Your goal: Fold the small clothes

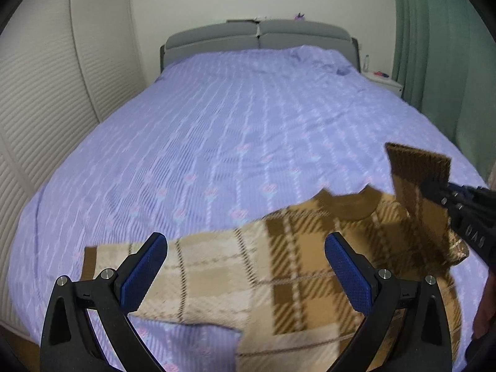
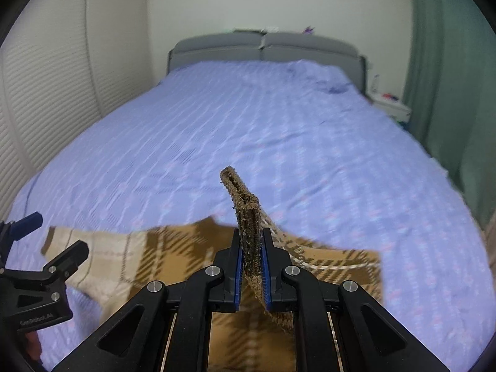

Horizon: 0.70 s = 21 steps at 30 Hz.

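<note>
Sweater first, since everything else sits around it: it's a tan and brown plaid knit lying mostly flat on the lavender bedspread, down at the near end of the bed, with its brown collar pointing toward the grey headboard. In the left wrist view the left gripper hangs just above the sweater's pale half, jaws spread wide with nothing between the blue pads. Off to the sweater's right side, the right gripper comes in from the edge and has a sleeve pinched, lifted up off the body of the sweater with its ribbed cuff standing in the air. It's a bit motion-blurred.

Right wrist view: the right gripper is clamped tight on that sleeve, the cuff end poking up past the fingertips, the rest of the sweater spread underneath. The left gripper shows at the sweater's left side, wide open. A green curtain hangs well beyond the sweater, along the bed's right side.
</note>
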{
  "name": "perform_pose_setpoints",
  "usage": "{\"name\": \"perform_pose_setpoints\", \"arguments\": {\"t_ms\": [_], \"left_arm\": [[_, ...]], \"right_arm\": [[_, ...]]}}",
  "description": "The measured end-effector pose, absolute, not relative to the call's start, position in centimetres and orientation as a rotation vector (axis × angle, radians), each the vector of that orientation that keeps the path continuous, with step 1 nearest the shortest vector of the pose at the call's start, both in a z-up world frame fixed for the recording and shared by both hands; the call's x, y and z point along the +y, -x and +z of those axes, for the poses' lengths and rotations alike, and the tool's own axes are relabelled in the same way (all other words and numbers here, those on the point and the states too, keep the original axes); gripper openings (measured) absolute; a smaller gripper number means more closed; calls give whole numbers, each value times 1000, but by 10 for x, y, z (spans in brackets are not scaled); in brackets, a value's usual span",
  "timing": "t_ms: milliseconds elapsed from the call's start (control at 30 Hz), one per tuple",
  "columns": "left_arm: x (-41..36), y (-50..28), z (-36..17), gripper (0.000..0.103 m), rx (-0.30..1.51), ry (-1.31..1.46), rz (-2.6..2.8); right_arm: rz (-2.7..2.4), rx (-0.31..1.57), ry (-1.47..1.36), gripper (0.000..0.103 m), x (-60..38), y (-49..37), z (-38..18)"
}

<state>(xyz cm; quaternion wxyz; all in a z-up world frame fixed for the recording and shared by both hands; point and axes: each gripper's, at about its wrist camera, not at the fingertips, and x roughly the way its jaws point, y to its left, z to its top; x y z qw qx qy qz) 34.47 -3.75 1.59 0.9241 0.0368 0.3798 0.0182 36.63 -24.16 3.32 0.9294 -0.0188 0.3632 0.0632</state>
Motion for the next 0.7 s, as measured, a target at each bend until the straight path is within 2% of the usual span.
{"name": "perform_pose_setpoints", "arguments": {"t_ms": [267, 367, 400, 433, 500, 667, 700], "left_arm": [[-18, -346, -13, 103, 828, -115, 56], [-16, -345, -16, 103, 836, -130, 52], [-15, -344, -17, 103, 835, -138, 51], [-14, -342, -18, 103, 833, -145, 48], [-12, -339, -16, 103, 825, -148, 35], [-11, -328, -15, 103, 824, -87, -104], [-12, -326, -19, 103, 836, -56, -145]], "right_arm": [[246, 894, 57, 12, -178, -378, -34], [253, 927, 45, 14, -169, -381, -48], [254, 936, 41, 24, -167, -382, -52], [264, 946, 37, 44, -167, -382, -54], [273, 942, 20, 58, -166, -377, -51], [251, 824, 5, 59, -187, -330, -20], [233, 810, 6, 65, -193, -324, -16]]}}
